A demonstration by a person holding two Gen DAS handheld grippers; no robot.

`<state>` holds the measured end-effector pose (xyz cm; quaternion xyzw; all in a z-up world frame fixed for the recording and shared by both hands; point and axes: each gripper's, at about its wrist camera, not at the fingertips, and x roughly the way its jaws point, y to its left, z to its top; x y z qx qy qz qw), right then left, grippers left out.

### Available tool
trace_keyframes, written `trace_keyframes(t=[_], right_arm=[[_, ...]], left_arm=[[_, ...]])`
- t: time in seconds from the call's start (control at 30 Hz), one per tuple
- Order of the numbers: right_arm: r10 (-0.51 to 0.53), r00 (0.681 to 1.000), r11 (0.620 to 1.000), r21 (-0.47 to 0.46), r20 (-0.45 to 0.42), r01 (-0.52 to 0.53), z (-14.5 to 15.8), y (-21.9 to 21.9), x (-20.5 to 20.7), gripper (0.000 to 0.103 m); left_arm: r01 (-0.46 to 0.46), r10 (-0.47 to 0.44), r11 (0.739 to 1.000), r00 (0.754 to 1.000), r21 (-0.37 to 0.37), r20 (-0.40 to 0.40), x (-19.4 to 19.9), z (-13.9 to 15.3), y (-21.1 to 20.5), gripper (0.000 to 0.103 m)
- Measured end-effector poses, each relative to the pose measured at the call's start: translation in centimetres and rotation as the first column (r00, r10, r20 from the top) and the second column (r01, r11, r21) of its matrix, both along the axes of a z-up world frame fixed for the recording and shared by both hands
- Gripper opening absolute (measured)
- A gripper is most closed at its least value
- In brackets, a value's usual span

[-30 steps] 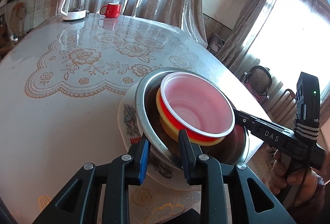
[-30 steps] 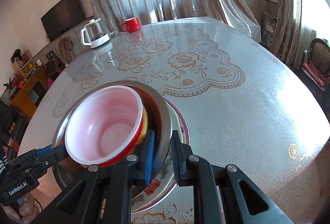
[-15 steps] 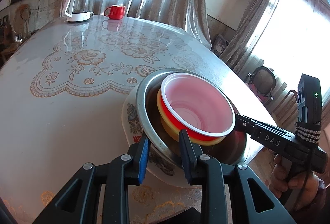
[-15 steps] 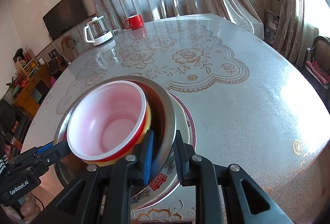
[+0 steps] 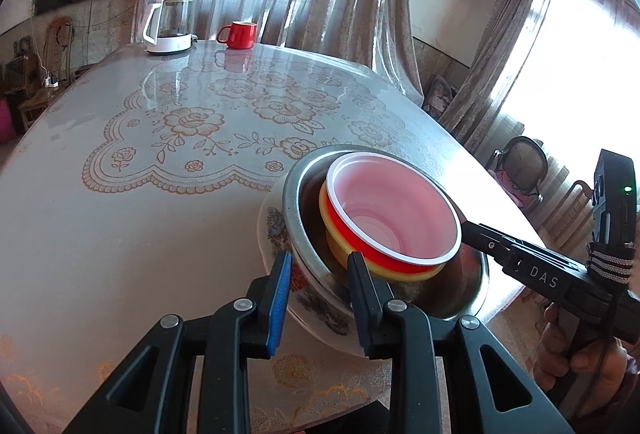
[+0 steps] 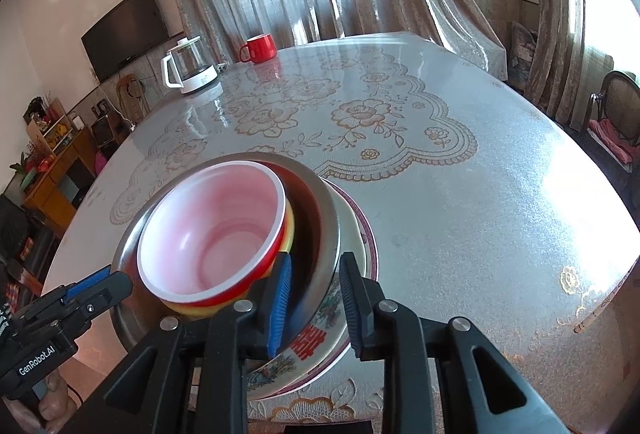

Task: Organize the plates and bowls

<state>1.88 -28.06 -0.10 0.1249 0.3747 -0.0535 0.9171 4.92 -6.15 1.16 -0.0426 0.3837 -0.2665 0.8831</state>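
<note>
A stack stands near the table's front edge: a patterned plate [image 5: 276,234] [image 6: 352,234] at the bottom, a steel bowl [image 5: 304,174] [image 6: 324,202] on it, a yellow bowl [image 5: 332,246] [image 6: 289,230] inside, and a red bowl with a pale pink inside [image 5: 392,210] [image 6: 216,234] on top. My left gripper [image 5: 316,274] straddles the steel bowl's near rim, jaws slightly apart. My right gripper [image 6: 314,280] straddles the opposite rim, jaws also parted. Each gripper shows in the other's view, left [image 6: 92,284] and right [image 5: 472,230].
A glass kettle on a white base [image 5: 168,26] [image 6: 188,68] and a red mug [image 5: 238,34] [image 6: 260,48] stand at the table's far side. A lace-patterned cover [image 5: 224,130] lies on the round table. Chairs [image 5: 524,158] [image 6: 616,114] stand by the window.
Both grippers have opened a little around the steel bowl's rim. The stack sits slightly further onto the table than one second ago.
</note>
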Motion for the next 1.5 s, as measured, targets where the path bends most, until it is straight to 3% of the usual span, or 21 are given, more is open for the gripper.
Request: trace_keyframes(t=[0.2,0.37,0.57,0.93,1.5], right_arm=[[-0.018,0.999,0.999,-0.039,0.041,0.020,1.2,0.5,-0.8,0.028],[-0.040,0.996,0.995,-0.093,0.080,0.048,2.1,1.3,-1.7,0.029],[-0.048,0.991,0.987,-0.144,0.127,0.067,2.7,3.3,-2.8,0.038],[-0.030,0.991,0.982,-0.179,0.130,0.054,2.1,5.2,-3.0,0.040],[-0.023,0.992,0.983,-0.178,0.124,0.045,1.9,5.4,-2.5,0.040]], left_arm=[[-0.071,0.070,0.997,0.997,0.014,0.034,-0.3,0.6,1.0,0.029],[-0.158,0.153,0.985,0.986,0.075,0.065,-0.5,0.7,1.5,0.029],[-0.231,0.219,0.966,0.970,0.119,0.100,-0.9,0.5,1.9,0.037],[-0.261,0.240,0.957,0.958,0.130,0.154,-1.4,0.9,1.7,0.055],[-0.262,0.242,0.956,0.959,0.135,0.149,-1.0,1.0,1.5,0.060]])
